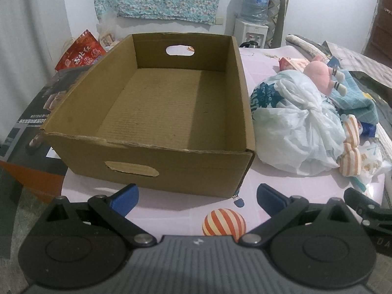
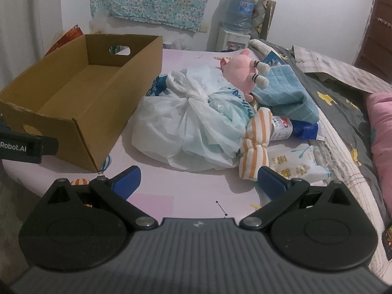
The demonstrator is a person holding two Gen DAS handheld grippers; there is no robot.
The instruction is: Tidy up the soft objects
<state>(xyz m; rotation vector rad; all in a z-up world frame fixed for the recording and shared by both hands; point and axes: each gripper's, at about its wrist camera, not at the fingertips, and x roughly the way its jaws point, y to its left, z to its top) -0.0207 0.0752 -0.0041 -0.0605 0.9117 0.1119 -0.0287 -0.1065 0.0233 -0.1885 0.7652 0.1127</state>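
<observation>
An empty open cardboard box (image 1: 159, 112) stands on the pink sheet; it also shows at the left of the right wrist view (image 2: 80, 93). To its right lies a pile: a knotted white plastic bag (image 1: 294, 127) (image 2: 191, 125), a pink plush toy (image 1: 318, 73) (image 2: 241, 73), a blue towel (image 1: 355, 95) (image 2: 284, 93) and orange-striped socks (image 1: 350, 147) (image 2: 254, 147). My left gripper (image 1: 196, 198) is open and empty in front of the box. My right gripper (image 2: 199, 181) is open and empty in front of the bag and socks.
A white packet (image 2: 299, 166) and a small bottle (image 2: 281, 127) lie by the socks. A red bag (image 1: 80, 54) sits behind the box. A water dispenser (image 1: 252, 17) stands at the back wall. A grey quilt (image 2: 343, 103) and pink pillow (image 2: 382, 127) lie right.
</observation>
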